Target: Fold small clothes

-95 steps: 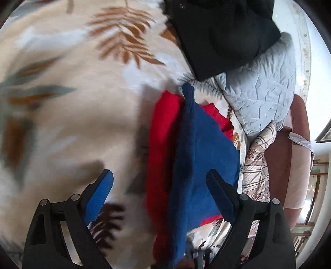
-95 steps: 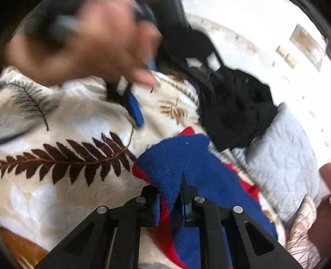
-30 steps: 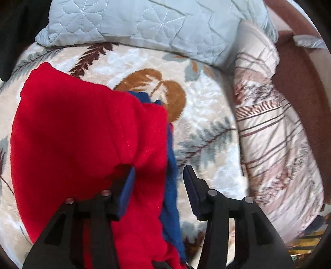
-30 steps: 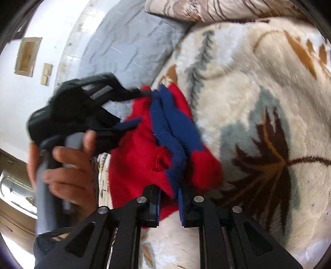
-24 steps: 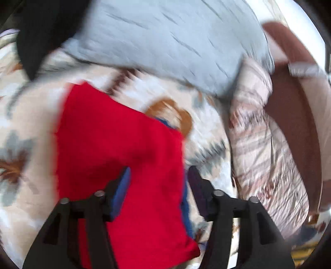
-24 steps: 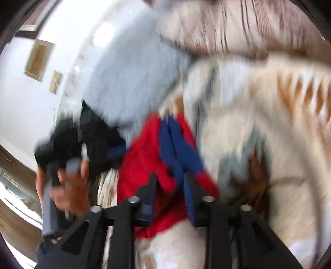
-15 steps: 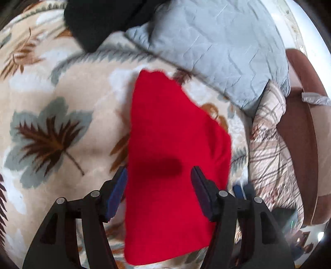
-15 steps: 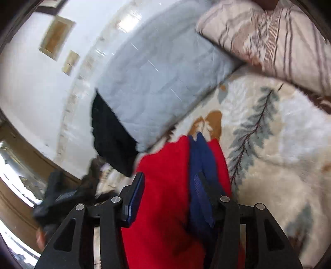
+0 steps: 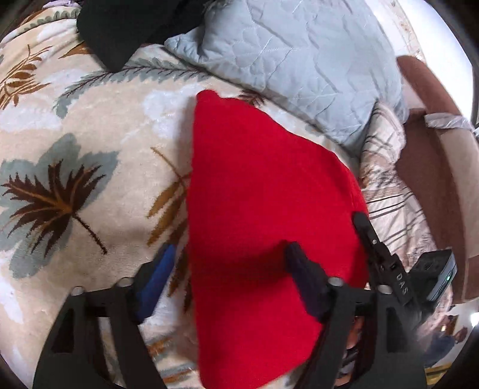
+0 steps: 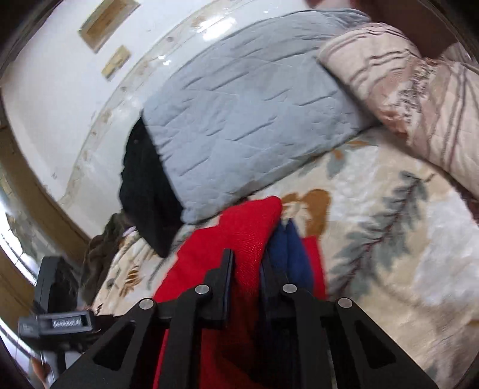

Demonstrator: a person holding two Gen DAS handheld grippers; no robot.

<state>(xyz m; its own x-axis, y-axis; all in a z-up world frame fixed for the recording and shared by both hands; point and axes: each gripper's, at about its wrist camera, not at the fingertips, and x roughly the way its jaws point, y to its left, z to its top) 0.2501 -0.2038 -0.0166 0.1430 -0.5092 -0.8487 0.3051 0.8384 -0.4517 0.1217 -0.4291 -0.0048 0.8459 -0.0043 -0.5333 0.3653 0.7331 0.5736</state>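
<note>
A folded red and blue knit garment [image 9: 263,191] lies on a leaf-patterned blanket [image 9: 74,143]. In the left wrist view only its red side shows. My left gripper [image 9: 229,272] hangs open above its near end and holds nothing. In the right wrist view the garment [image 10: 245,233] shows red on top with blue layers [image 10: 289,248] at its right edge. My right gripper [image 10: 245,269] has its fingers closed in on a red fold at that edge. The other gripper body [image 9: 389,275] shows at the right of the left wrist view.
A grey quilted pillow [image 9: 299,59] and a striped beige pillow [image 9: 389,179] lie behind the garment. A black garment [image 9: 125,27] lies at the back left. A brown padded headboard [image 9: 434,149] and a white wall [image 10: 60,74] bound the bed.
The garment has been turned over and laid flat, red side up. My left gripper has let go, opened wide and risen. My right gripper opened briefly and now stands narrow around the red fold.
</note>
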